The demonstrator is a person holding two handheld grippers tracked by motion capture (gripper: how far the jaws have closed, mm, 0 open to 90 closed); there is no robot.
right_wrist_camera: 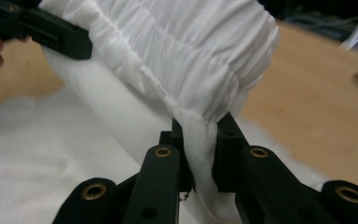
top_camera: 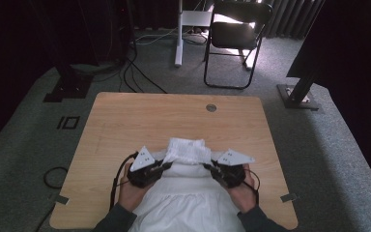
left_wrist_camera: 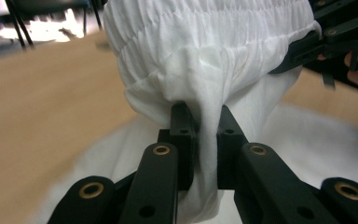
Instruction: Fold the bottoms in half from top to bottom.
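A white garment (top_camera: 186, 193) with a gathered, elastic-looking edge (top_camera: 187, 150) lies on the near half of the wooden table (top_camera: 125, 121). My left gripper (top_camera: 166, 166) is shut on the left end of that gathered edge; in the left gripper view a pinch of white cloth (left_wrist_camera: 208, 140) runs between its black jaws. My right gripper (top_camera: 208, 166) is shut on the right end of the edge, with cloth (right_wrist_camera: 200, 144) squeezed between its jaws. Between the two grippers the gathered band (left_wrist_camera: 205, 42) hangs raised above the flat part of the garment. A hand holds each gripper from below.
The far half of the table is bare wood with a round cable hole (top_camera: 211, 108). Behind the table stand a black folding chair (top_camera: 234, 38) and a white desk leg (top_camera: 178, 34). Cables (top_camera: 135, 72) run over the grey carpet.
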